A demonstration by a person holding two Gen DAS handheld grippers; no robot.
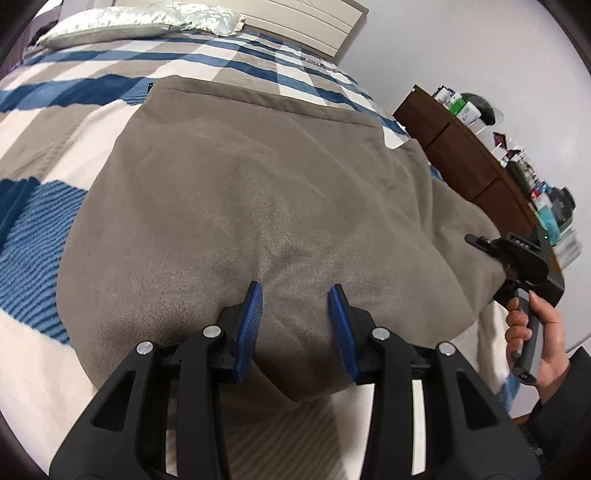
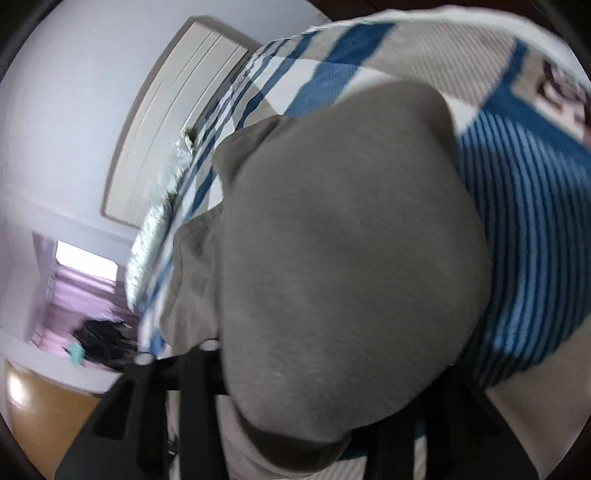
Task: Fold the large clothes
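A: Two grippers are at work on one big brown garment (image 1: 240,192). It lies spread on the bed (image 1: 48,155), on top of a blanket with blue, white and tan stripes.

B: Where is the left gripper (image 1: 295,325)?

A: Low in its own view, at about 6 o'clock. Its blue pads (image 1: 251,325) stand partly apart. A thick fold of the brown cloth sits between them and bulges up. The pads touch the cloth on both sides, so the jaws are clamped on the garment.

B: And the right one?

A: From the left camera, the right gripper (image 1: 517,258) is at 3 o'clock, at the edge of the cloth. A hand (image 1: 543,343) holds its grey handle. Its tips are hidden by the cloth.

B: What does its own camera show?

A: Mostly brown cloth (image 2: 351,258), close up and blurry. It covers the middle and hides the fingertips. Only black bits of the frame show, at 7 o'clock. I cannot tell if those jaws are apart or clamped.

B: What else is around?

A: A shiny silver pillow (image 1: 140,22) at 11 o'clock. A brown wooden dresser (image 1: 461,158) with small boxes and bottles on top is at 2 o'clock.
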